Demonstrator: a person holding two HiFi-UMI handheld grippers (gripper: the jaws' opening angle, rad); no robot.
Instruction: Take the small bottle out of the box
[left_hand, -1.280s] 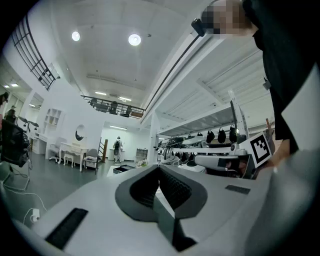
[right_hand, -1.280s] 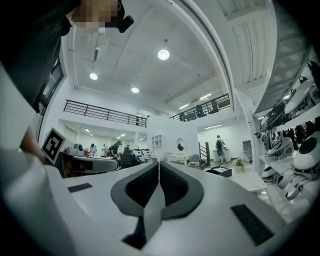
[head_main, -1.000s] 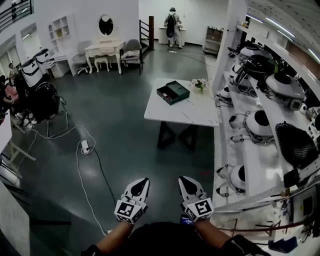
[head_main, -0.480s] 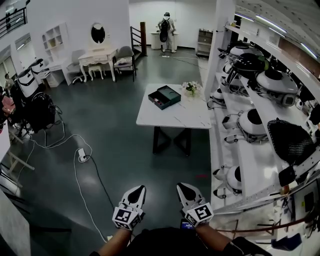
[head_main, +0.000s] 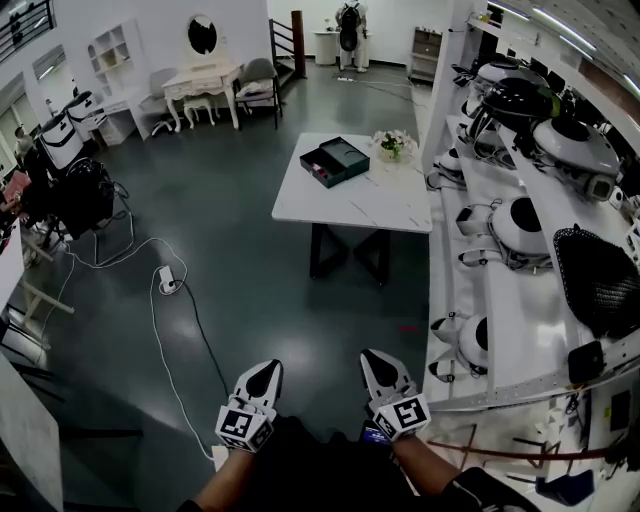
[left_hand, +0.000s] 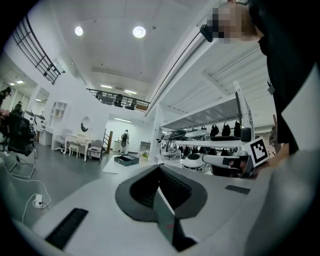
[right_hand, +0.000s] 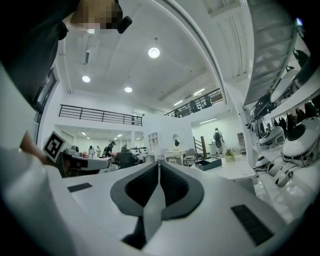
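Note:
A dark green open box (head_main: 334, 161) lies on the white marble-topped table (head_main: 350, 205), far ahead of me across the dark floor. It also shows small in the left gripper view as the box (left_hand: 126, 159) and in the right gripper view as the box (right_hand: 209, 163). No small bottle can be made out at this distance. My left gripper (head_main: 266, 368) and right gripper (head_main: 374, 358) are held low, side by side near my body and well short of the table. Both are shut with nothing between the jaws; the left gripper (left_hand: 159, 168) and right gripper (right_hand: 158, 166) show their jaws meeting.
White shelves (head_main: 520, 300) with rounded white devices run along the right, next to the table. A vase of flowers (head_main: 393, 143) stands beside the box. A cable and power strip (head_main: 168, 280) lie on the floor at left. A dressing table (head_main: 205, 85) and a person (head_main: 350, 22) are far back.
The view has shifted a little relative to the table and box. Both grippers stay shut at the bottom of the picture, slightly lower than before.

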